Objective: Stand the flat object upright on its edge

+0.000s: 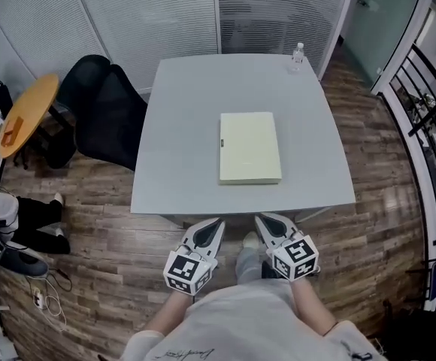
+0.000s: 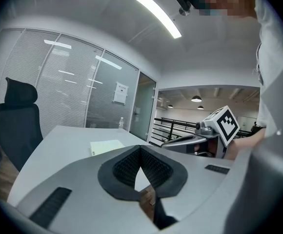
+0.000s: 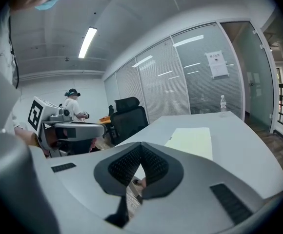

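Note:
A flat pale-yellow book [image 1: 249, 147] lies face up in the middle of the grey table [image 1: 180, 126]. It also shows in the left gripper view as the book [image 2: 106, 146] and in the right gripper view as the book [image 3: 192, 141]. My left gripper [image 1: 216, 222] hangs shut and empty off the table's near edge. The right gripper [image 1: 261, 218] is beside it, also shut with nothing held. Both point toward the book from short of the table. In the gripper views, the left gripper [image 2: 140, 149] and the right gripper [image 3: 140, 146] have their tips touching.
A clear water bottle [image 1: 298, 56] stands at the table's far right corner. A black office chair [image 1: 101, 107] sits left of the table, with an orange round table [image 1: 28, 113] beyond it. A person [image 3: 73, 106] stands in the background. A railing [image 1: 428, 126] runs along the right.

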A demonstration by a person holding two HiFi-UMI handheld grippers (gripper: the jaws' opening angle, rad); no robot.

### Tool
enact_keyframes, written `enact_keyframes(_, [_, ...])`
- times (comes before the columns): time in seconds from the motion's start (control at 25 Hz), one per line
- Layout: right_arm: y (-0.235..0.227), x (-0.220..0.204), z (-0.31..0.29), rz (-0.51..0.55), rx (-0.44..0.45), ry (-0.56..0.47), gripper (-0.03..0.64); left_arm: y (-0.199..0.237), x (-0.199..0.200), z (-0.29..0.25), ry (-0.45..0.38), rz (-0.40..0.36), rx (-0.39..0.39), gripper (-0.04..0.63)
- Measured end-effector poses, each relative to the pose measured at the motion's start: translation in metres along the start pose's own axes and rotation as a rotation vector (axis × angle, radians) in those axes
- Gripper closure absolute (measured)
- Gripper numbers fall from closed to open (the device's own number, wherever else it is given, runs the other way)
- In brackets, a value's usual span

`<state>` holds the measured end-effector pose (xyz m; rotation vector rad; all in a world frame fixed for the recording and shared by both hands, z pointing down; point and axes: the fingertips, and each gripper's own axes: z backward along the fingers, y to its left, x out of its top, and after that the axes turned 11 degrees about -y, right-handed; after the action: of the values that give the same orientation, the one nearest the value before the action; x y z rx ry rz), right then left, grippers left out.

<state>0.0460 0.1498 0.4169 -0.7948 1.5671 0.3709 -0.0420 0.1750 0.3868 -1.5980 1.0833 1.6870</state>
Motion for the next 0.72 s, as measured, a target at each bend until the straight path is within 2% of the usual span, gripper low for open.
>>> enact_keyframes(0.36, [-0.064, 0.026, -0.042, 0.026, 0.047, 0.039, 0.592, 0.028, 0.01, -0.08, 0.009, -0.001, 0.001, 0.584])
enact_keyframes(0.72, [-0.106, 0.041, -0.069, 0.015, 0.079, 0.036, 0.592, 0.05, 0.02, -0.124, 0.015, -0.016, 0.043, 0.584])
